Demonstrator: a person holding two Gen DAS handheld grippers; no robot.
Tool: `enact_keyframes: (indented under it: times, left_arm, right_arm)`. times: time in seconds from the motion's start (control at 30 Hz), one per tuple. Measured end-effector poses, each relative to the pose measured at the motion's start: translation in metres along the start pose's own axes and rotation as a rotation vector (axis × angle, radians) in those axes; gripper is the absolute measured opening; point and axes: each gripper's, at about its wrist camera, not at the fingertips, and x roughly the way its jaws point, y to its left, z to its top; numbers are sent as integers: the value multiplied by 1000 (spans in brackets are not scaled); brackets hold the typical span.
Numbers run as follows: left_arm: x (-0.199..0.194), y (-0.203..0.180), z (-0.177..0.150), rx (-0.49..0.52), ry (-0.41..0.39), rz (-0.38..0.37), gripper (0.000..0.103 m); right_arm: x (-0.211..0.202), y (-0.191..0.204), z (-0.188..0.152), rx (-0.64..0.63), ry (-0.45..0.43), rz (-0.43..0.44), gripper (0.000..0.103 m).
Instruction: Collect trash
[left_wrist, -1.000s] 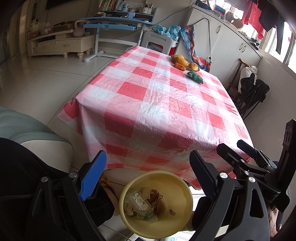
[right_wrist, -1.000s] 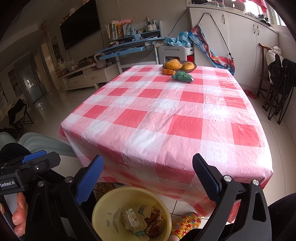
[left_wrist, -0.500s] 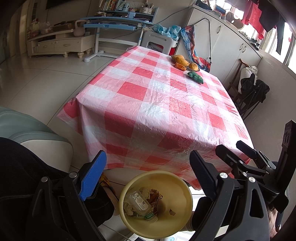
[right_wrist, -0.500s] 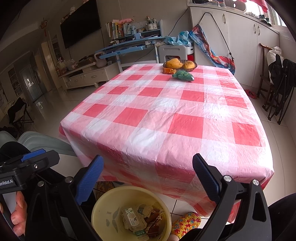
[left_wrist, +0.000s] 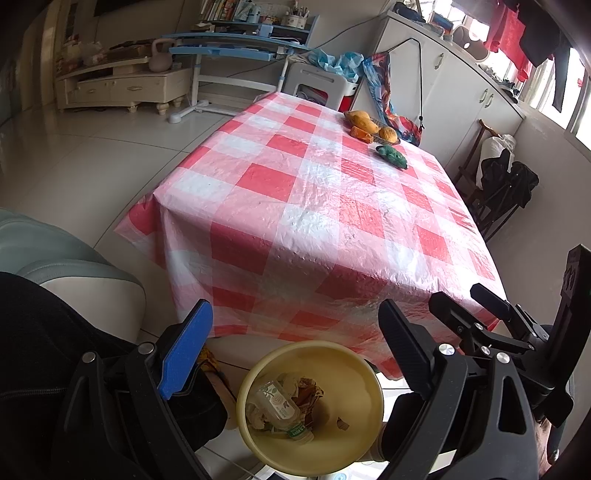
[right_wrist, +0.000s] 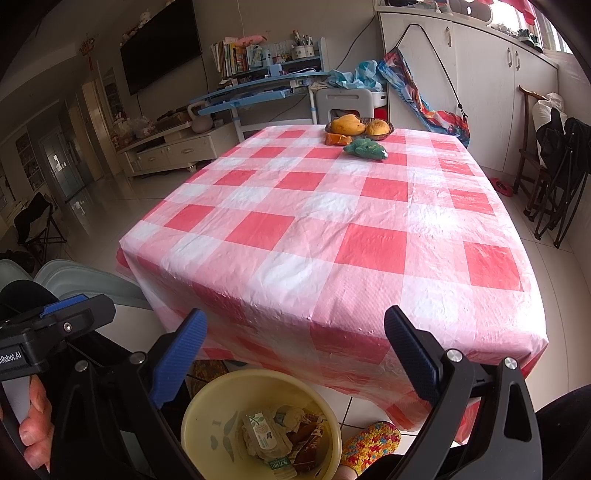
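A yellow trash bin (left_wrist: 360, 373) stands on the floor at the table's near edge; in the right wrist view the bin (right_wrist: 218, 413) also shows. It holds a plastic bottle (left_wrist: 279, 404), crumpled paper and wrappers (right_wrist: 291, 435). My left gripper (left_wrist: 295, 339) is open and empty above the bin. My right gripper (right_wrist: 295, 347) is open and empty above the bin too. The right gripper also shows at the right edge of the left wrist view (left_wrist: 491, 317). The left gripper shows at the left edge of the right wrist view (right_wrist: 59, 321).
A table with a red-and-white checked cloth (right_wrist: 332, 221) fills the middle. At its far end are a bowl of mangoes (right_wrist: 360, 127), an orange packet (right_wrist: 338, 139) and a green plush toy (right_wrist: 365, 147). A grey chair (left_wrist: 55, 258) stands left. Folded chairs (right_wrist: 554, 177) stand right.
Nothing has visibly changed apart from a very slight drift of both views.
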Motion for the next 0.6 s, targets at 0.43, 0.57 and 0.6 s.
enact_keyframes:
  times: [0.43,0.57,0.6]
  left_arm:
    - [0,3,0,-9,-2,0,88]
    - [0,4,0,-10,-2,-1,88]
    - [0,3,0,-10,-2,-1,88]
  right_arm:
    - [0,0,0,-1,1,-1,93]
    - [0,-1,0,0,1,-1,93]
    - [0,0,0,-1,2,-1,93]
